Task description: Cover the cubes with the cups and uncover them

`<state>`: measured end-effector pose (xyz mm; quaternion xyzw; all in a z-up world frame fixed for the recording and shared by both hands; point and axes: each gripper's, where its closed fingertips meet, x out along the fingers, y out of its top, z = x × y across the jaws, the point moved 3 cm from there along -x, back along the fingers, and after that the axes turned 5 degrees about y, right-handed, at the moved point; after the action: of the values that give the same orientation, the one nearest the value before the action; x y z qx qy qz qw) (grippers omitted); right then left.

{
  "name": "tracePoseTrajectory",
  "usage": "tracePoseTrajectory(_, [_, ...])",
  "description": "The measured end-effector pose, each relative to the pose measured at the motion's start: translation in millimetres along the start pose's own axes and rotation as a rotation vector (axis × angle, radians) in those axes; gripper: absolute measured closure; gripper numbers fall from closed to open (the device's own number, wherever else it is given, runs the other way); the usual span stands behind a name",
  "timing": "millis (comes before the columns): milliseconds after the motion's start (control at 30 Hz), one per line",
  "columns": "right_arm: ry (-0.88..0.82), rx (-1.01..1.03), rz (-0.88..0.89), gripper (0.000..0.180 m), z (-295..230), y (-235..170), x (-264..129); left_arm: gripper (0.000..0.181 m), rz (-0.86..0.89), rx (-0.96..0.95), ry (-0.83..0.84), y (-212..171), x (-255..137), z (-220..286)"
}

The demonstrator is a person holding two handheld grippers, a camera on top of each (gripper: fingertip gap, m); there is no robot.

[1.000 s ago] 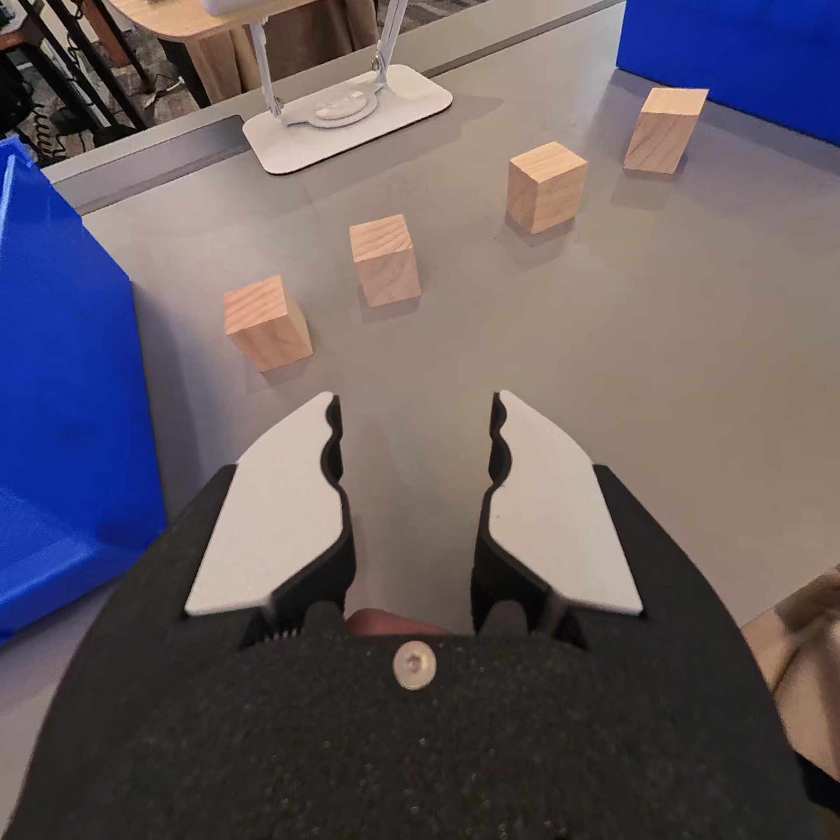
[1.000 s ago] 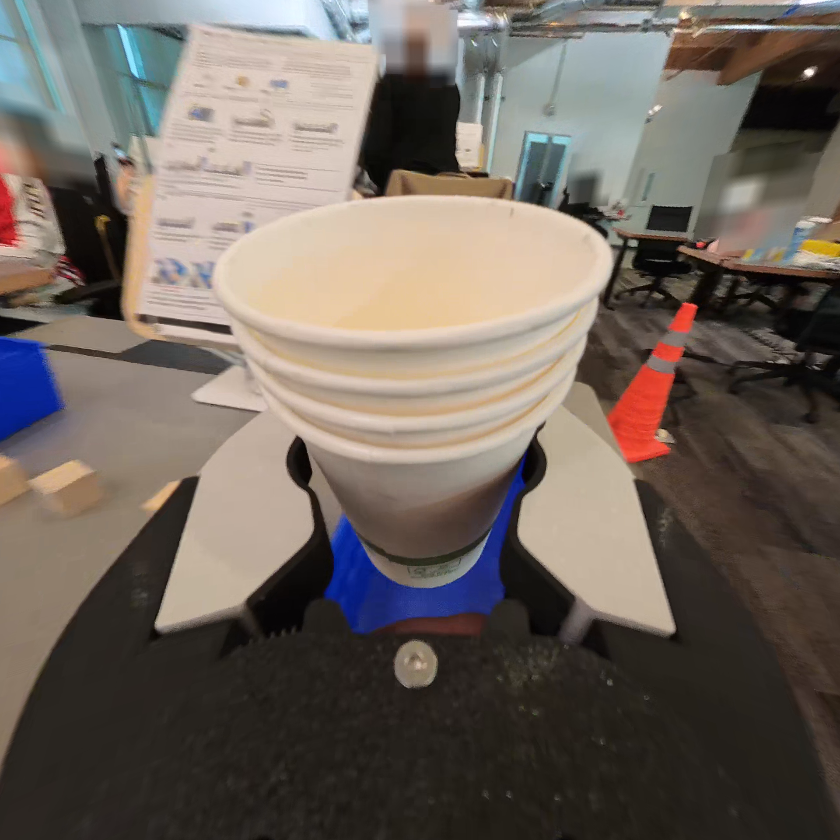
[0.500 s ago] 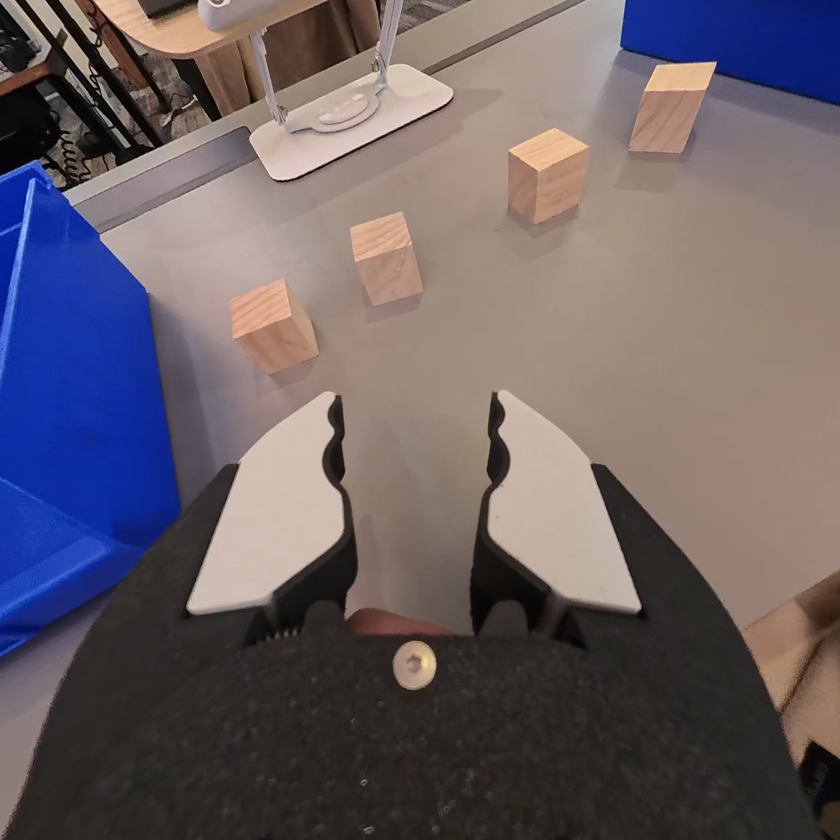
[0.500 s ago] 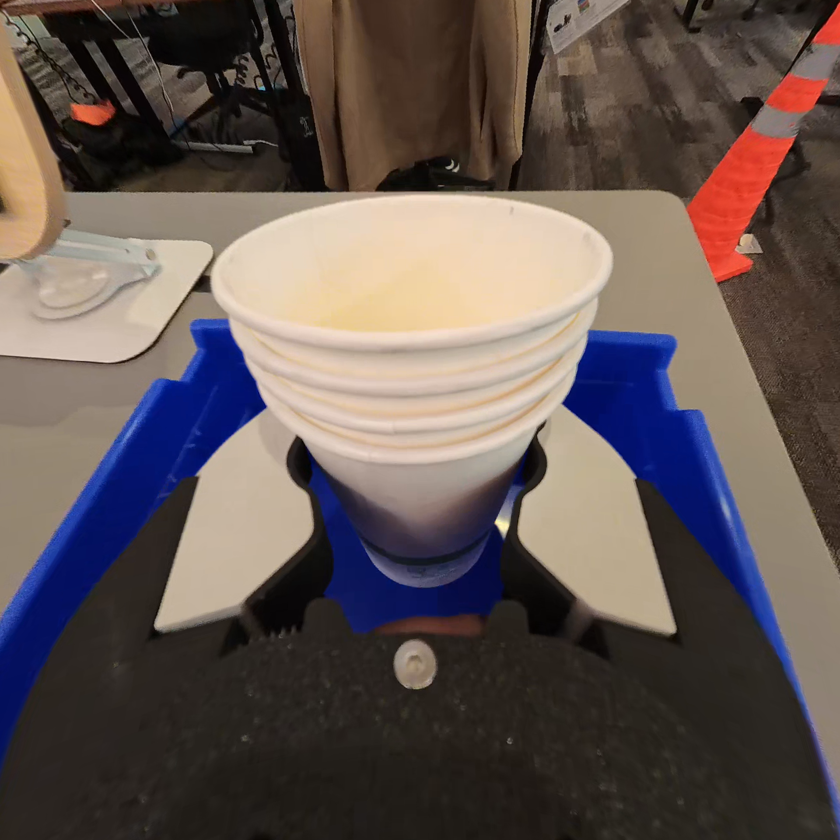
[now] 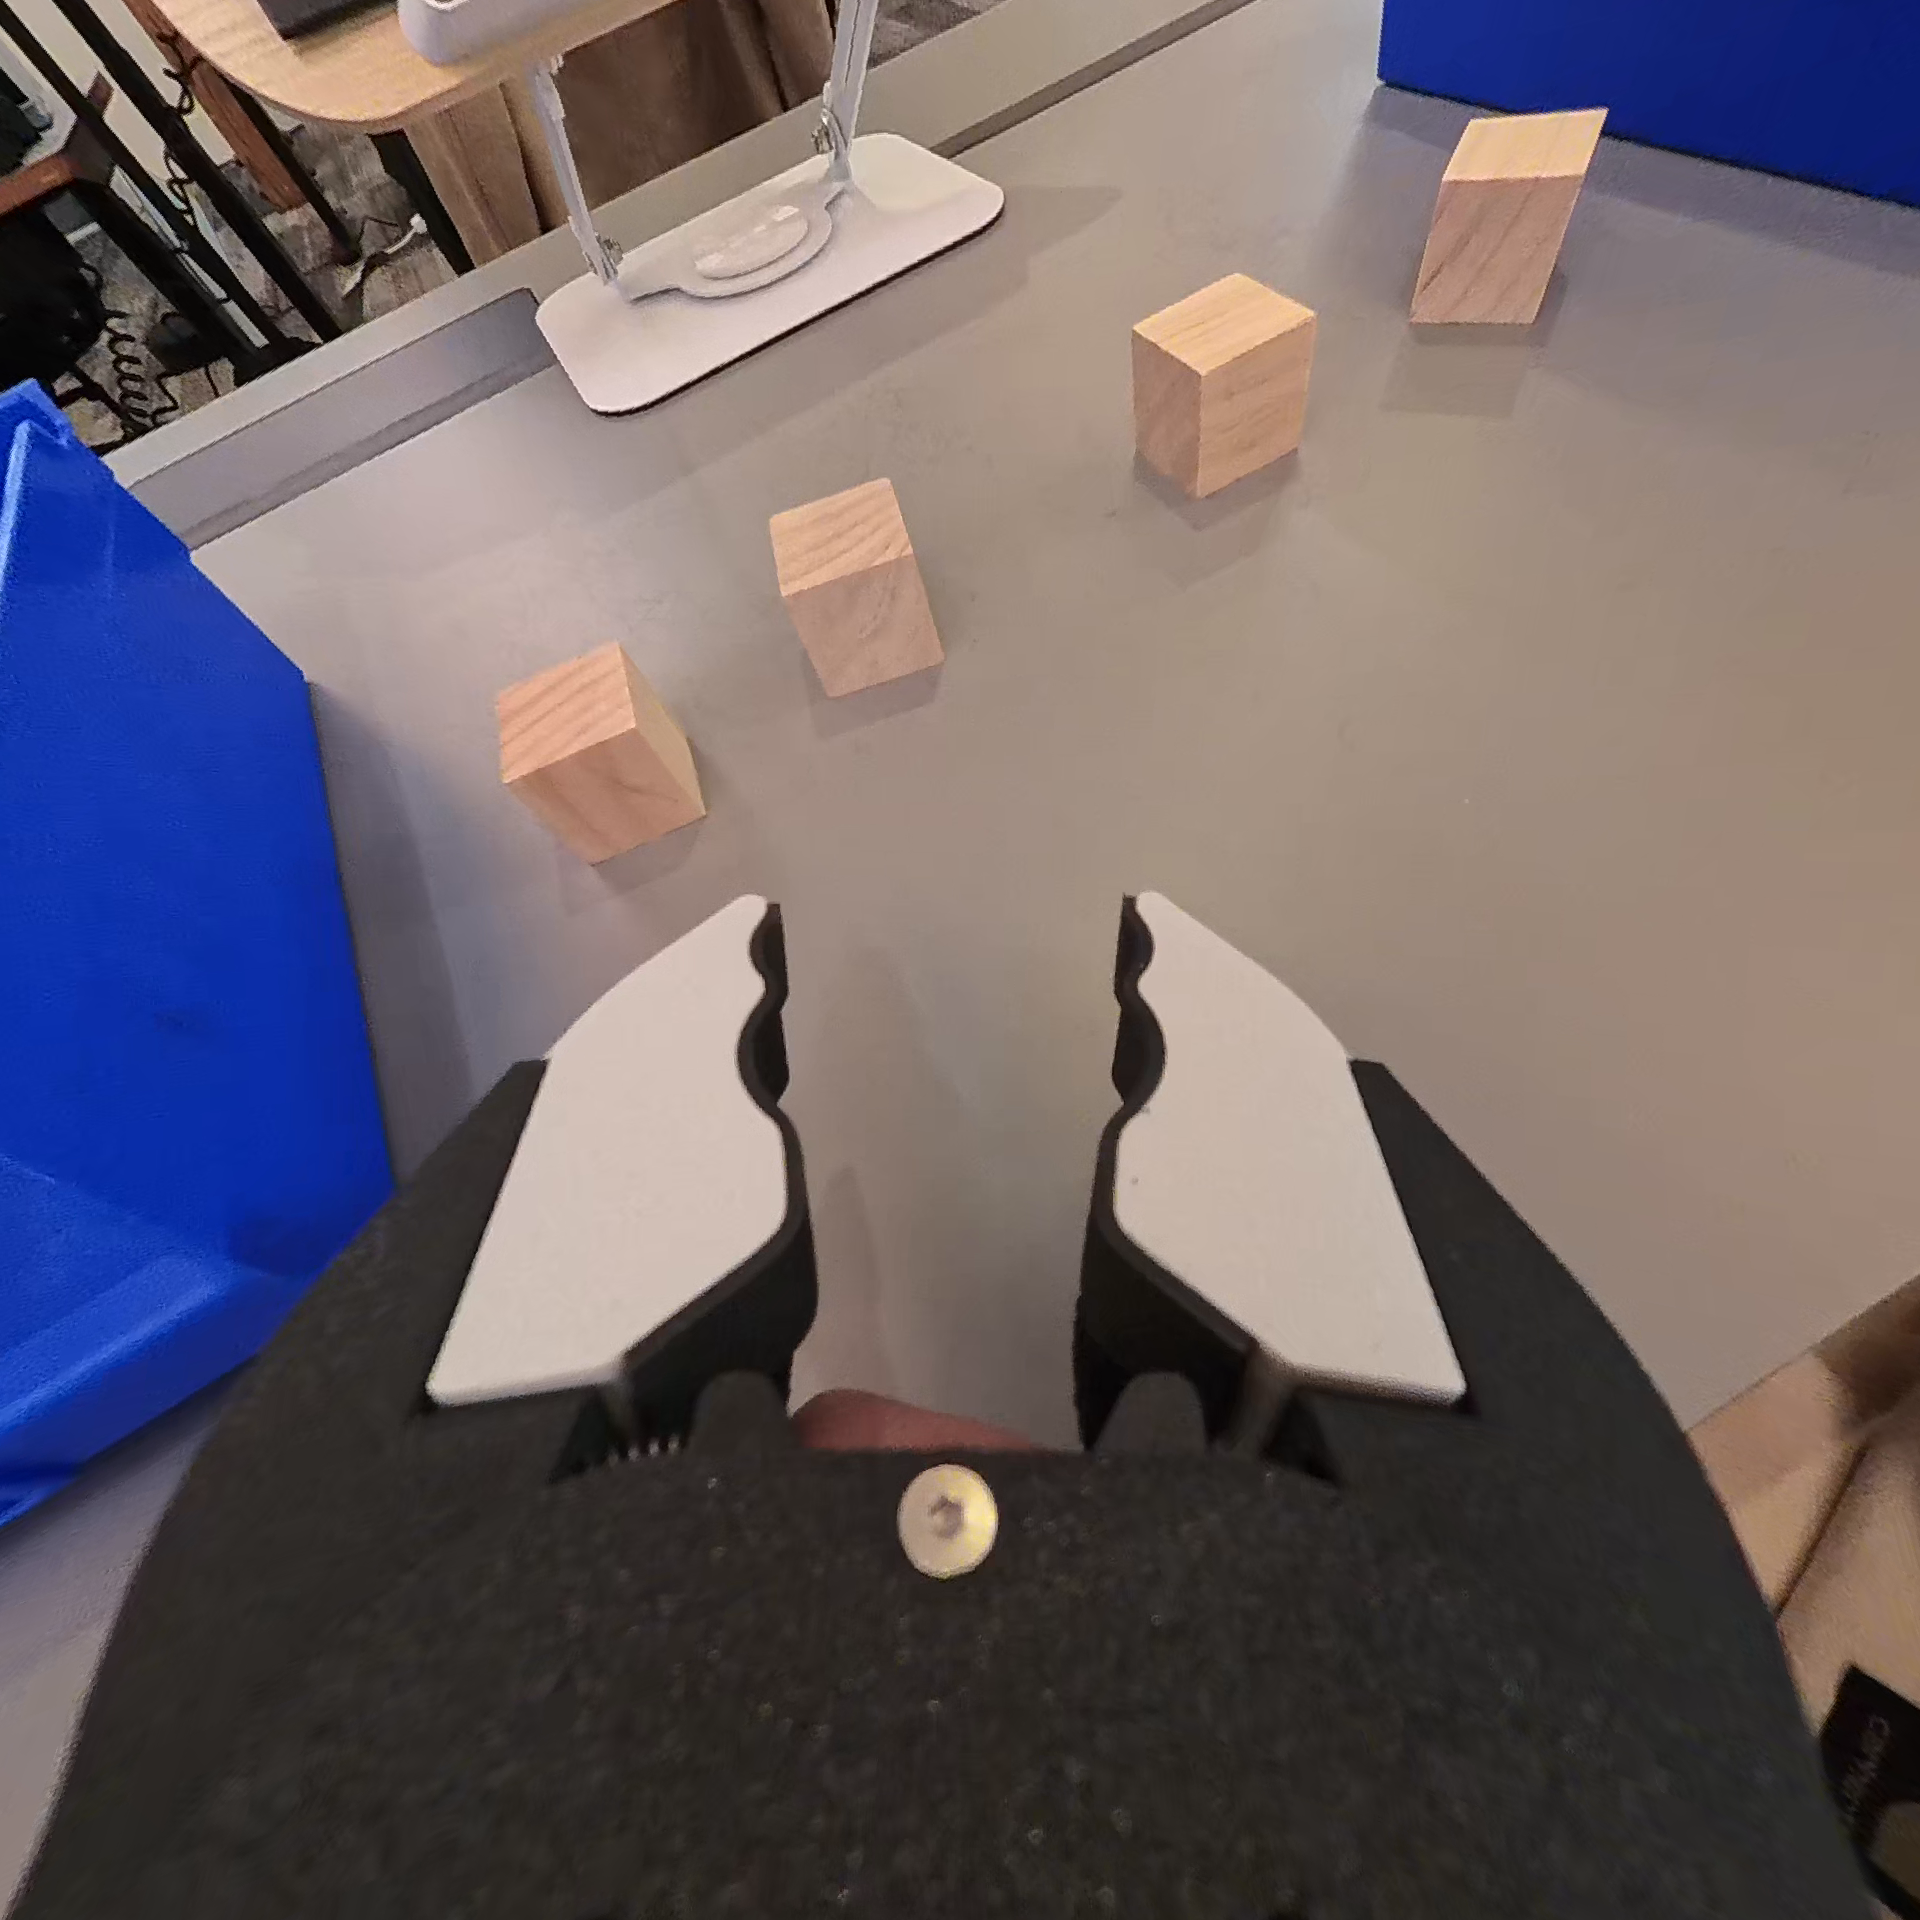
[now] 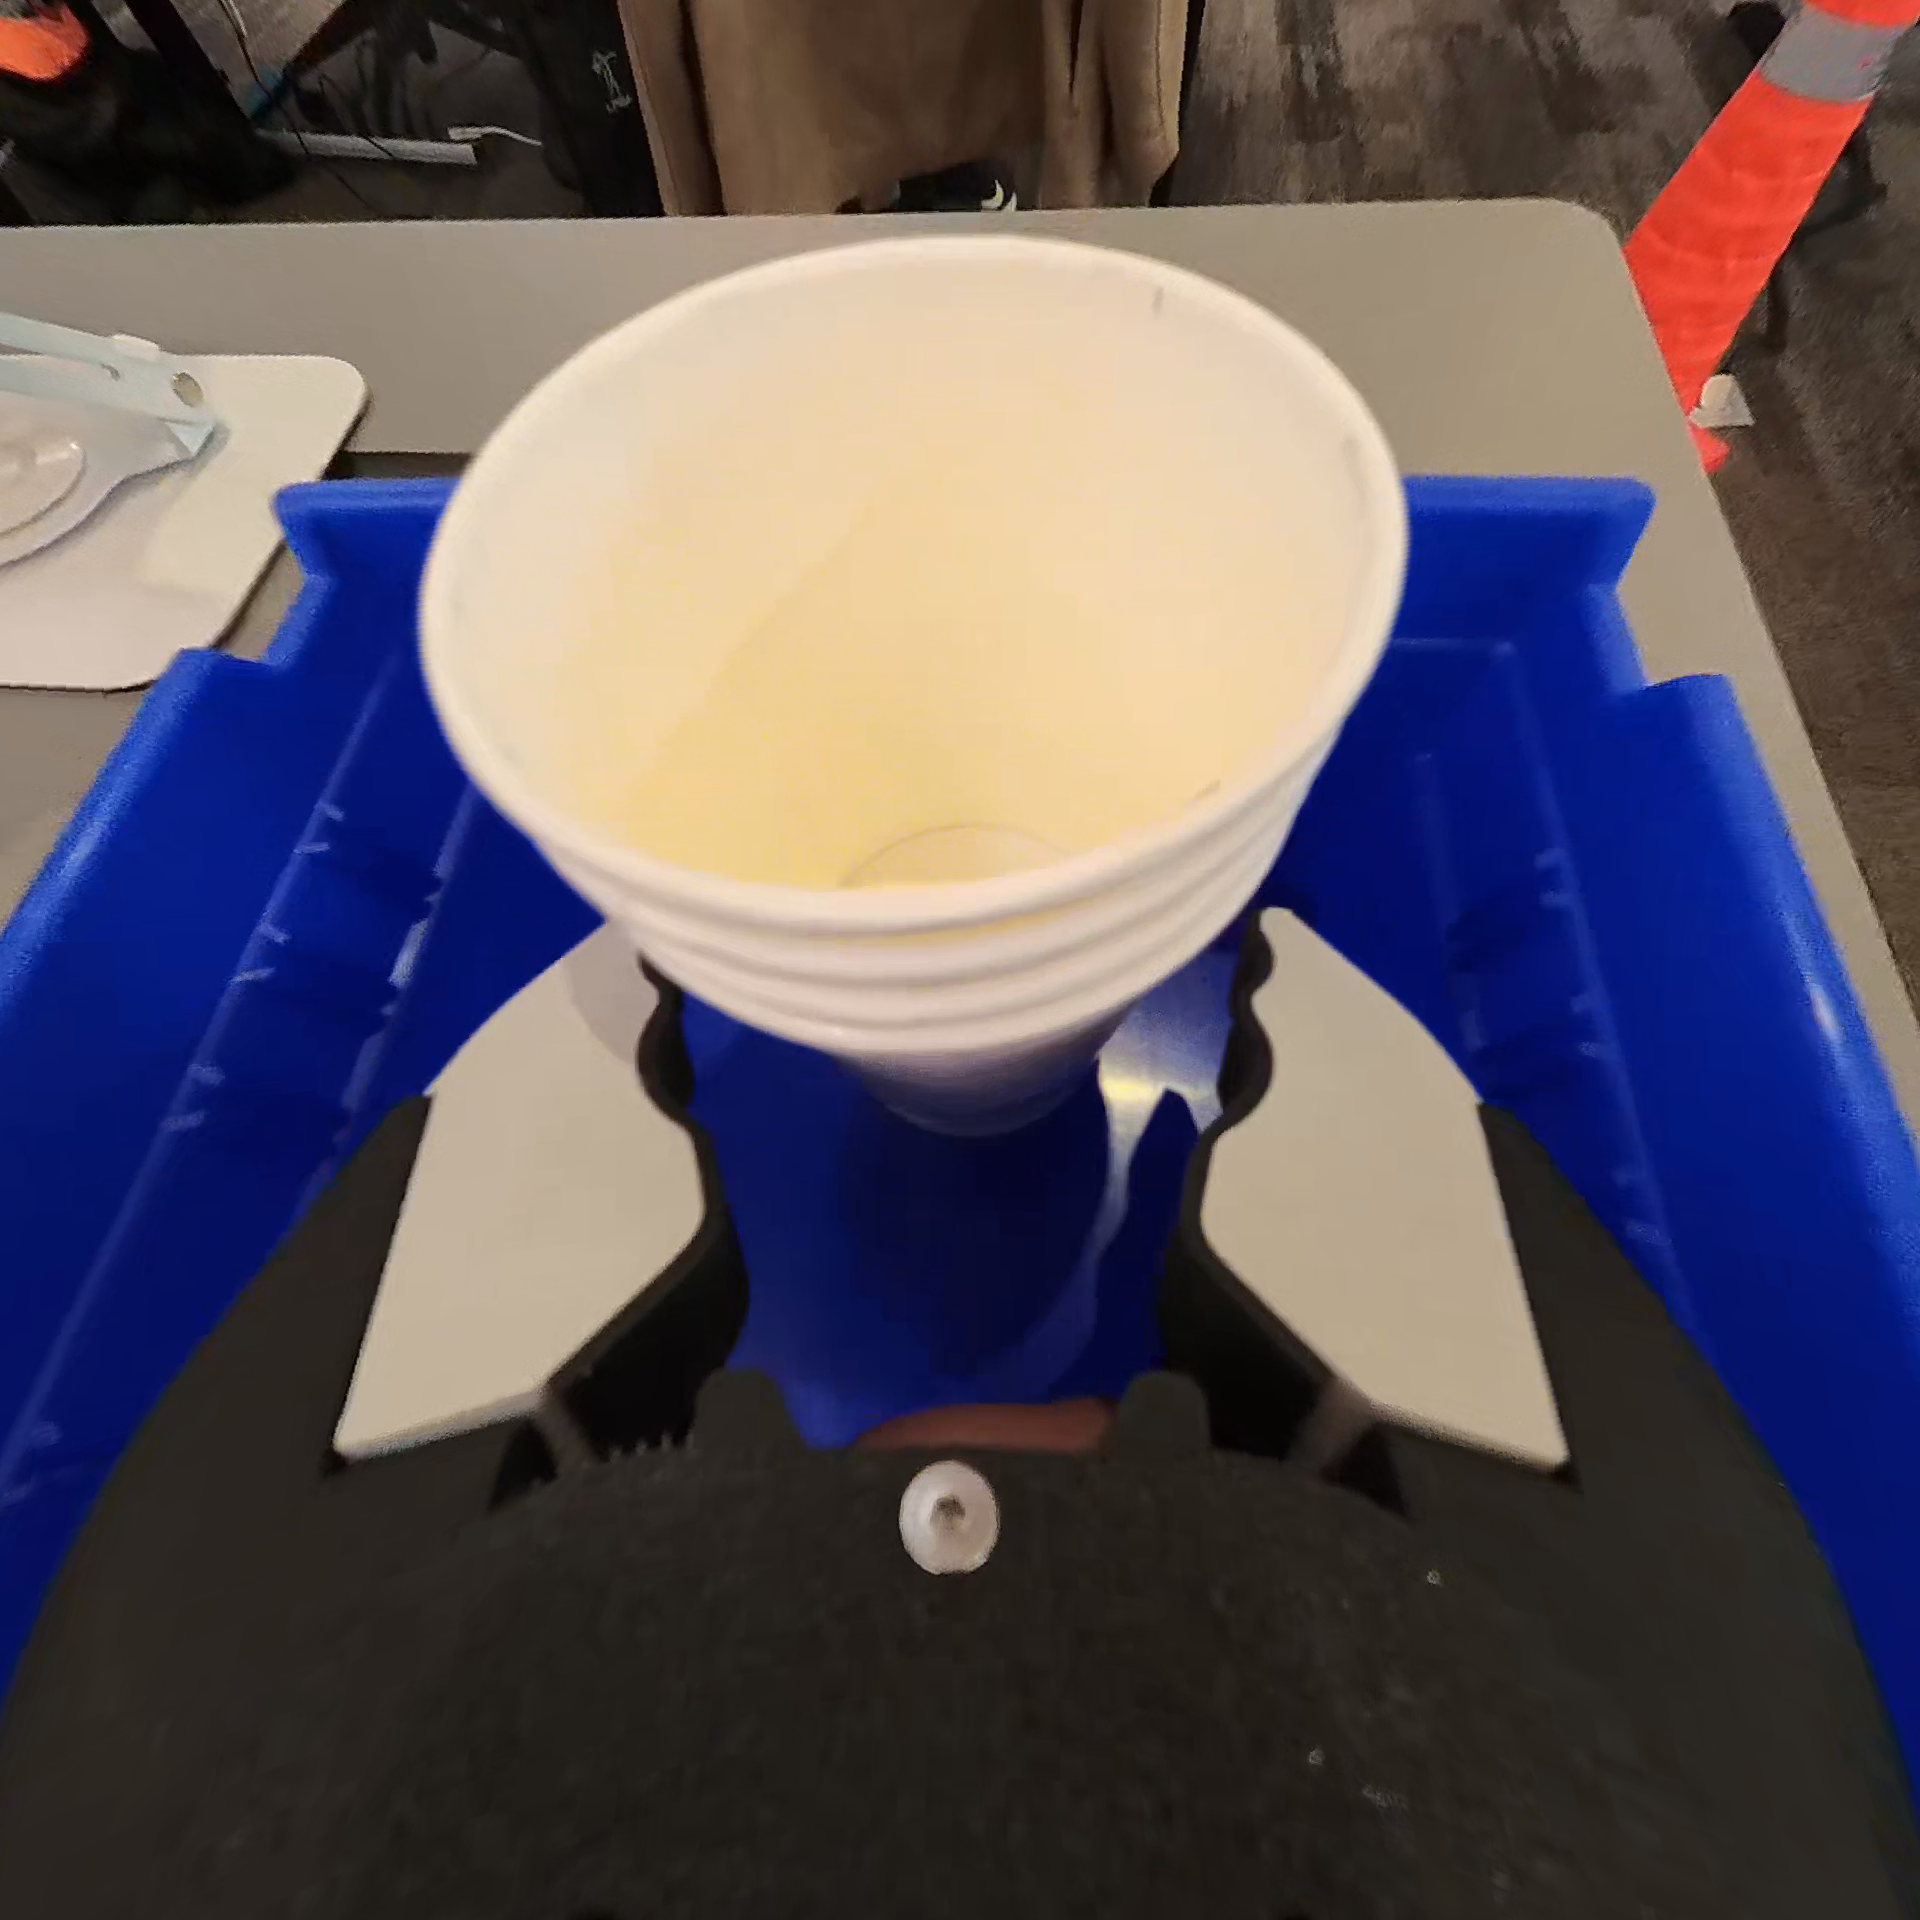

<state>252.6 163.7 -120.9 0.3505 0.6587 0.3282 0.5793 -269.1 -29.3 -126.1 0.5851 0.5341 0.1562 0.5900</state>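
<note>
Left claw hovers over the grey table, jaws spread, nothing between them. Four light wooden cubes sit uncovered on the table in a loose diagonal row ahead of it: nearest cube just beyond the left fingertip, second cube, third cube, far cube close to a blue wall at top right; all apart from each other. Blue plastic bin stands at the left edge of that view, white flat stand base behind the cubes. Right claw is over a second blue plastic bin, jaws wide and not gripping. Stack of nested white paper cups, mouth up, stands in that bin between the fingertips; whether the fingers touch it I can't tell. Orange traffic cone on the floor past the table.
</note>
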Motion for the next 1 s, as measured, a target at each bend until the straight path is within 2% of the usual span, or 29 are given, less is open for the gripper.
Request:
tracePoseTrajectory(100, [0.053, -0.001, 0.037, 0.075, -15.0, 2.6, -30.2, 0.120, 0.004, 0.006, 0.005, 0.5, -1.0, 0.0])
tracePoseTrajectory(233, [0.211, -0.015, 0.307, 0.083, -75.8, 5.7, -121.5, 0.120, 0.013, -0.016, 0.027, 0.3, -2.1, -6.5])
tracePoseTrajectory(333, [0.273, -0.081, 0.464, 0.092, -132.9, -18.0, -187.8, 0.119, 0.027, -0.068, 0.037, 1.6, -1.4, -13.8])
tracePoseTrajectory(400, [0.319, -0.113, 0.462, 0.092, -171.8, -47.1, -208.3, 0.118, 0.044, -0.103, 0.049, 3.3, -1.2, -18.9])
tracePoseTrajectory(533, [0.410, -0.136, 0.458, 0.092, -231.2, -98.4, -217.6, 0.119, 0.063, -0.141, 0.072, 4.8, -2.3, -24.5])
tracePoseTrajectory(667, [0.478, -0.164, 0.437, 0.097, -259.6, -129.9, -215.1, 0.119, 0.042, -0.124, 0.100, -0.9, 0.9, -26.0])
tracePoseTrajectory(733, [0.513, -0.190, 0.414, 0.096, -267.8, -133.8, -217.1, 0.119, 0.023, -0.137, 0.087, -3.5, 3.5, -23.7])
tracePoseTrajectory(867, [0.441, -0.256, 0.422, 0.096, -257.7, -133.4, -215.9, 0.119, 0.005, -0.131, 0.084, -6.2, 7.4, -21.3])
tracePoseTrajectory(1000, [0.535, -0.134, 0.369, 0.097, -256.5, -138.7, -210.4, 0.119, -0.009, -0.116, 0.093, -7.4, 9.5, -20.6])
